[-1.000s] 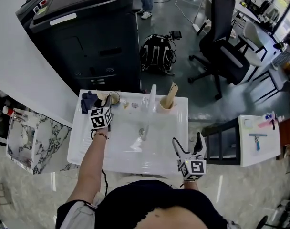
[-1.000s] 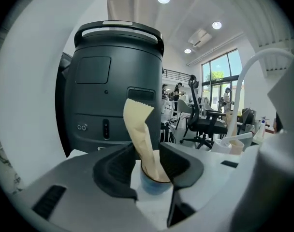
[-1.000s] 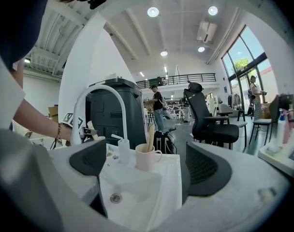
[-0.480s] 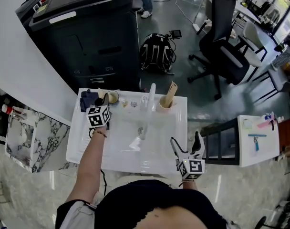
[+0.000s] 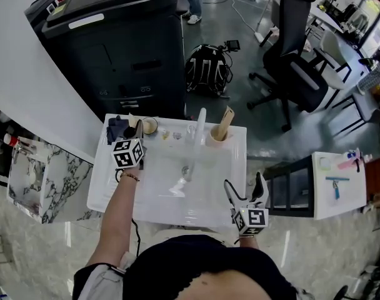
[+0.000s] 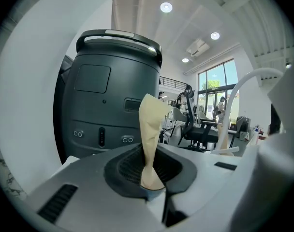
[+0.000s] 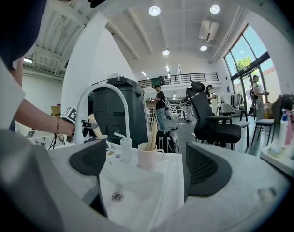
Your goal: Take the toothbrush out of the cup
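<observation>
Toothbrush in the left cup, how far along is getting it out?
Done: the left hand-held gripper is shut on the toothbrush. In hand: it's held upright at the cup; whether it's clear, I can't tell. Left: lifting it away. The right hand-held gripper waits open.

At the back left corner of the white sink [image 5: 101,189], the left claw [image 5: 138,130] pinches a pale toothbrush [image 5: 131,122] just beside a small cup [image 5: 150,125], while the right claw [image 5: 245,190] hangs spread over the front right rim.
</observation>
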`<move>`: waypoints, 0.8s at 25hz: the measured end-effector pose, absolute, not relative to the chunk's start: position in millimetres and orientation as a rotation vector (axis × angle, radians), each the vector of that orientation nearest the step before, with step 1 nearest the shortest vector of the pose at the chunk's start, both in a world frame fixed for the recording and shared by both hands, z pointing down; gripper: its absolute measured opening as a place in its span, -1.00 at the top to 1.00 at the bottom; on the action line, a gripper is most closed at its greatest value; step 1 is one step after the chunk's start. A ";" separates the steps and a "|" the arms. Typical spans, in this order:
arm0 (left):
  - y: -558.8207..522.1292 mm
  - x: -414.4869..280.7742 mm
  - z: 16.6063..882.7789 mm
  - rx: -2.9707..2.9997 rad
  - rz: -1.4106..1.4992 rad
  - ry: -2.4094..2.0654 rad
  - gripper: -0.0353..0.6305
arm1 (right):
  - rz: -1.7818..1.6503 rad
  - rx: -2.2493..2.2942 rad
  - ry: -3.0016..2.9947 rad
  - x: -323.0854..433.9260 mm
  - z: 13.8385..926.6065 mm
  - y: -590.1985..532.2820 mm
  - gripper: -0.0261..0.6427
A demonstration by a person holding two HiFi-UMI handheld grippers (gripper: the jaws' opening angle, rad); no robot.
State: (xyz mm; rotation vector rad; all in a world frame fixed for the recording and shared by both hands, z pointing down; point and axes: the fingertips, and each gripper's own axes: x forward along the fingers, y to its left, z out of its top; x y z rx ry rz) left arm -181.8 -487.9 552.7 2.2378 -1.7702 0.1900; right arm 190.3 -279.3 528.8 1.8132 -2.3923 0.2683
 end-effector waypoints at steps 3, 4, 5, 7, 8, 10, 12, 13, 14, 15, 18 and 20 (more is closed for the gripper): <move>-479.2 -180.1 533.5 2.257 0.117 -1.764 0.80 | 0.260 1.801 -2.401 186.4 528.1 -278.5 -0.59; -475.4 -179.7 525.8 2.264 0.090 -1.763 0.80 | 0.258 1.798 -2.403 185.4 527.8 -277.9 -0.59; -471.4 -179.2 517.5 2.274 0.068 -1.764 0.80 | 0.258 1.794 -2.406 184.3 527.4 -277.3 -0.59; -463.0 -178.4 501.1 2.302 0.034 -1.769 0.80 | 0.261 1.787 -2.413 181.7 527.2 -276.1 -0.59; -458.3 -178.1 493.7 2.314 0.015 -1.770 0.80 | 0.263 1.783 -2.416 180.6 527.2 -275.5 -0.59; -447.4 -177.5 482.1 2.330 -0.028 -1.773 0.80 | 0.265 1.778 -2.419 179.4 527.0 -274.1 -0.59; -436.0 -175.8 473.4 2.343 -0.056 -1.773 0.80 | 0.265 1.775 -2.422 178.9 527.2 -273.0 -0.59; -430.4 -174.5 469.2 2.351 -0.066 -1.772 0.80 | 0.264 1.773 -2.424 178.3 527.4 -272.5 -0.59; -424.7 -173.2 464.7 2.359 -0.075 -1.772 0.80 | 0.263 1.770 -2.426 177.6 527.5 -271.8 -0.59; -418.8 -171.9 460.0 2.366 -0.084 -1.772 0.80 | 0.262 1.767 -2.428 176.9 527.4 -270.7 -0.59; -399.3 -169.2 445.0 2.388 -0.117 -1.774 0.80 | 0.258 1.759 -2.435 174.1 526.8 -266.5 -0.59; -385.6 -168.8 435.5 2.398 -0.147 -1.770 0.80 | 0.252 1.752 -2.440 171.6 526.4 -264.1 -0.59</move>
